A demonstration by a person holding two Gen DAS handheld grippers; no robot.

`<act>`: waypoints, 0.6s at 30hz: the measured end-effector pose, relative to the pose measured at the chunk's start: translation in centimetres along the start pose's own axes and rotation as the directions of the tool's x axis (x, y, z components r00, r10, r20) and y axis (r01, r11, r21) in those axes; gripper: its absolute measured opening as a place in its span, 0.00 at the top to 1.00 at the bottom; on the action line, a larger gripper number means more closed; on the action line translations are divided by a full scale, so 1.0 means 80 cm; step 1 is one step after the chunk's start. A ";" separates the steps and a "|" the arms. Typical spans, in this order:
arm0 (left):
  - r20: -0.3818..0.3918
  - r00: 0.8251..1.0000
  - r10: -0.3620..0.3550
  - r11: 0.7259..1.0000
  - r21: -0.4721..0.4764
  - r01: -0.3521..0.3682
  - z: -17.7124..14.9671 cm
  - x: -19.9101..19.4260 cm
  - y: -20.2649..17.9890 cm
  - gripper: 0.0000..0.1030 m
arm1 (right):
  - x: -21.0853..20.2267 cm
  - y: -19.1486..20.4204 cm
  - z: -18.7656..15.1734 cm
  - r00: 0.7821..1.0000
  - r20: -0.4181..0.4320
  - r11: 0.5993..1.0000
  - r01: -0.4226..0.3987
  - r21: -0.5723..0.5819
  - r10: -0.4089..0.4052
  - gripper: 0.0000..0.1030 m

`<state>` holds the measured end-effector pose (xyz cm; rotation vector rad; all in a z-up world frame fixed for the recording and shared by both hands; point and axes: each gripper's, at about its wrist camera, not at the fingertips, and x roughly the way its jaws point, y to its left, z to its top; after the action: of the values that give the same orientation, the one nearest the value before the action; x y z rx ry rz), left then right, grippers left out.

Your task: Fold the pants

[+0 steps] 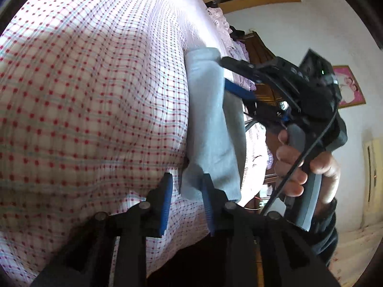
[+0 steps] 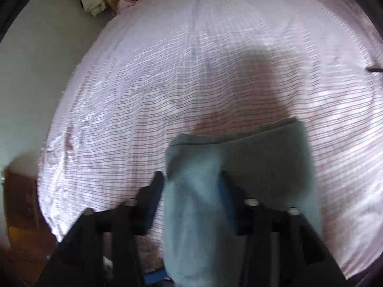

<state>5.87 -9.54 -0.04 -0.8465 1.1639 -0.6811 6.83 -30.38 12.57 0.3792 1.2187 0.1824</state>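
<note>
Jaws of left gripper and right gripper part-open around grey pants, grip uncertain; fold under way near bed edge; next, lay flat.

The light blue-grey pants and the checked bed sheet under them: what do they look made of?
The light blue-grey pants look like a soft, matte woven or knit cloth, perhaps cotton: they fold in thick, rounded layers without shine. The checked bed sheet looks like thin woven cotton or a blend, with a pink and blue grid in the weave and fine wrinkles. The exact fibre cannot be told.
</note>
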 end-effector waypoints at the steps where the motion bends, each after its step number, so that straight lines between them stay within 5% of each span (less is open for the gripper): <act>1: 0.004 1.000 0.002 1.000 0.010 -0.002 0.003 -0.006 0.003 0.74 | -0.007 0.002 -0.001 1.000 0.007 1.000 0.015 -0.017 -0.015 0.40; 3: 0.026 1.000 0.003 0.999 0.046 -0.004 0.014 -0.011 -0.002 0.68 | -0.024 0.008 -0.009 0.997 0.036 0.995 0.064 -0.081 -0.062 0.29; 9: 0.099 0.995 -0.028 0.993 0.115 0.016 0.036 -0.035 -0.019 0.64 | -0.048 -0.006 -0.049 0.976 0.112 0.965 0.201 -0.167 -0.184 0.27; 11: 0.172 0.983 0.062 0.968 0.228 -0.101 0.046 -0.043 -0.048 0.64 | -0.062 -0.024 -0.069 0.958 0.204 0.964 0.233 -0.131 -0.204 0.34; 12: 0.220 0.968 0.121 0.940 0.286 -0.183 0.048 -0.041 -0.065 0.65 | -0.070 -0.029 -0.081 0.947 0.255 0.965 0.231 -0.124 -0.194 0.40; 14: 0.327 0.923 0.204 0.829 0.444 -0.341 0.044 -0.035 -0.108 0.79 | -0.087 -0.039 -0.113 0.928 0.352 0.975 0.180 -0.133 -0.123 0.71; 15: 0.349 0.911 0.221 0.761 0.522 -0.385 0.038 -0.023 -0.129 0.92 | -0.090 -0.043 -0.124 0.920 0.375 0.976 0.173 -0.130 -0.113 0.76; 16: 0.331 0.915 0.230 0.697 0.600 -0.392 0.036 -0.008 -0.145 0.96 | -0.088 -0.046 -0.134 0.914 0.389 0.977 0.178 -0.120 -0.119 0.84; 18: 0.253 0.939 0.234 0.690 0.636 -0.344 0.046 0.019 -0.154 1.00 | -0.067 -0.055 -0.143 0.928 0.352 0.980 0.169 -0.108 -0.121 0.86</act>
<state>9.43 -16.45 10.29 -0.0773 0.7853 -0.6893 -5.98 -34.09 12.28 0.1888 0.8780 0.0667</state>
